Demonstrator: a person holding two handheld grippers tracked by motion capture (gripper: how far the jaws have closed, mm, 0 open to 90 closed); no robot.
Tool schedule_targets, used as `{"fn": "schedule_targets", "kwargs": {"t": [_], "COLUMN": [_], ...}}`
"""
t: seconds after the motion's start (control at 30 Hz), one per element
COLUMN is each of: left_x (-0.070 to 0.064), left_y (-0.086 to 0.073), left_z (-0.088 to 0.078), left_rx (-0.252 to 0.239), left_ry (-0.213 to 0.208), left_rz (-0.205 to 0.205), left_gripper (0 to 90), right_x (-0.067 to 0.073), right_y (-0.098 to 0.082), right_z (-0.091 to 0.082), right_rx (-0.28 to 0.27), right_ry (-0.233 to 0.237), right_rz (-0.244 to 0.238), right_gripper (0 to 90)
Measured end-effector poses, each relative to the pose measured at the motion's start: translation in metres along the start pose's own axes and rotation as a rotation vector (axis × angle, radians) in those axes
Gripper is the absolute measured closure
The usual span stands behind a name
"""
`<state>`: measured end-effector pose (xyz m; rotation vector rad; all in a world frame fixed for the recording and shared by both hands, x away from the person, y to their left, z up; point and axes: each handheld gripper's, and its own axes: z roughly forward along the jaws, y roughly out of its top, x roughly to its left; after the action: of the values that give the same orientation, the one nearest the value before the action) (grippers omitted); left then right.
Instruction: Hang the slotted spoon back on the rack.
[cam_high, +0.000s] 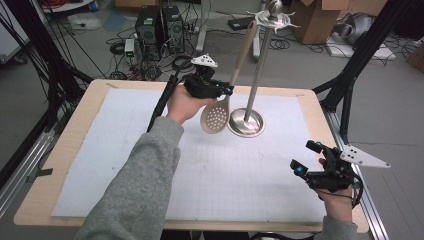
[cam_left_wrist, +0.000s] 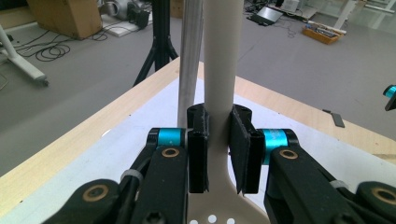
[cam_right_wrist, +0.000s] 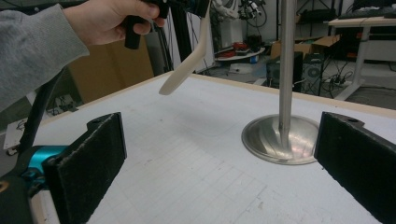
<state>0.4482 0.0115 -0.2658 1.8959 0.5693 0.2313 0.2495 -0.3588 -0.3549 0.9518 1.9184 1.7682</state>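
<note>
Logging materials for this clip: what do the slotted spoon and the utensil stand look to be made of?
Slotted spoon: matte beige with smooth, uniform colour and no grain visible, so probably plastic or silicone, though pale wood can't be ruled out. Utensil stand: polished metal, likely steel; the dished base and pole are silver and show bright reflections. The left gripper has its jaws shut on the spoon's handle.

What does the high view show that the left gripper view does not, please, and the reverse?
The high view alone shows the hook crown at the top of the stand, with the slotted spoon's handle end up against it, the stand's round base, and the right gripper open, low over the mat. The left gripper view alone shows how the pads clamp the spoon's neck just above its perforated bowl. Both show the left gripper shut on the spoon beside the stand's pole.
</note>
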Motion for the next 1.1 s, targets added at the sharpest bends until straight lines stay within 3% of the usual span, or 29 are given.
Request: {"fn": "schedule_targets", "kwargs": {"t": [0.27, 0.43, 0.7, 0.8, 0.87, 0.9, 0.97, 1.1], "left_x": [-0.002, -0.003, -0.003, -0.004, -0.007, -0.009, -0.009, -0.009], "left_y": [0.002, 0.003, 0.003, 0.005, 0.006, 0.005, 0.003, -0.005], "left_z": [0.006, 0.009, 0.008, 0.002, -0.004, -0.007, -0.010, -0.021], "left_rx": [0.008, 0.018, 0.024, -0.022, -0.027, -0.029, -0.027, -0.035], "left_ry": [0.007, 0.039, 0.023, 0.002, -0.026, -0.036, -0.047, -0.062], "left_rz": [-0.004, 0.005, 0.023, 0.037, 0.054, 0.071, 0.079, 0.098], "left_gripper": [77.5, 77.3, 76.1, 68.4, 64.1, 56.9, 55.3, 43.0], "right_x": [-0.001, -0.001, -0.002, -0.002, -0.002, -0.002, -0.002, 0.000], "right_y": [-0.001, -0.002, -0.002, -0.002, -0.003, -0.003, -0.003, -0.002], "right_z": [0.001, 0.001, -0.001, 0.000, 0.001, 0.001, 0.001, 0.003], "right_rx": [0.003, 0.008, 0.000, 0.008, 0.008, 0.010, 0.011, 0.015], "right_ry": [0.001, -0.004, -0.004, -0.006, -0.007, -0.008, -0.008, -0.005], "right_rz": [0.003, 0.005, 0.004, 0.002, 0.006, 0.007, 0.008, -0.002], "right_gripper": [1.0, 1.0, 1.0, 1.0, 1.0, 1.0, 1.0, 1.0]}}
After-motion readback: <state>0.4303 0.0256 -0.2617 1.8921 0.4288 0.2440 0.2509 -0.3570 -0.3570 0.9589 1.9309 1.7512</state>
